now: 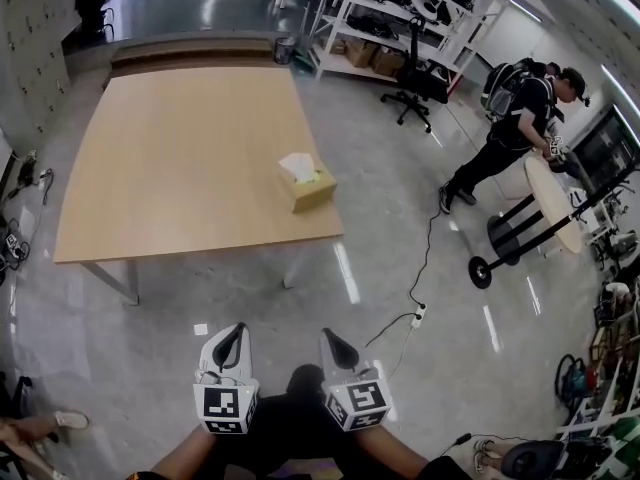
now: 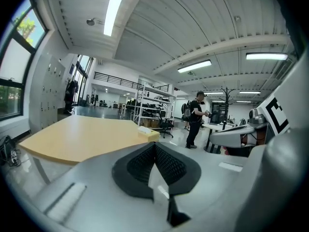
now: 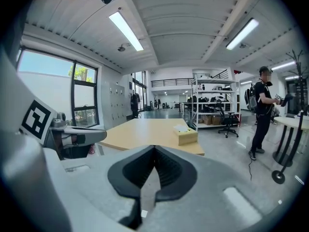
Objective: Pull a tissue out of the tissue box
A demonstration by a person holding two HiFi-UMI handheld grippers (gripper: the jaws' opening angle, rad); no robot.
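Observation:
A tan tissue box (image 1: 306, 186) with a white tissue (image 1: 296, 165) sticking out of its top stands near the front right corner of the wooden table (image 1: 180, 158). The box also shows small and far off in the left gripper view (image 2: 149, 133) and the right gripper view (image 3: 186, 136). Both grippers hang over the floor well short of the table. My left gripper (image 1: 236, 335) has its jaws together with nothing in them. My right gripper (image 1: 335, 338) is shut and empty too. In each gripper view the black pads meet at the tips.
A person (image 1: 520, 128) stands at the right by a round white table (image 1: 555, 200) on a black stand. A power cable (image 1: 425, 268) with a plug strip lies on the grey floor right of the wooden table. Shelving racks (image 1: 400, 8) and an office chair (image 1: 418, 86) stand behind.

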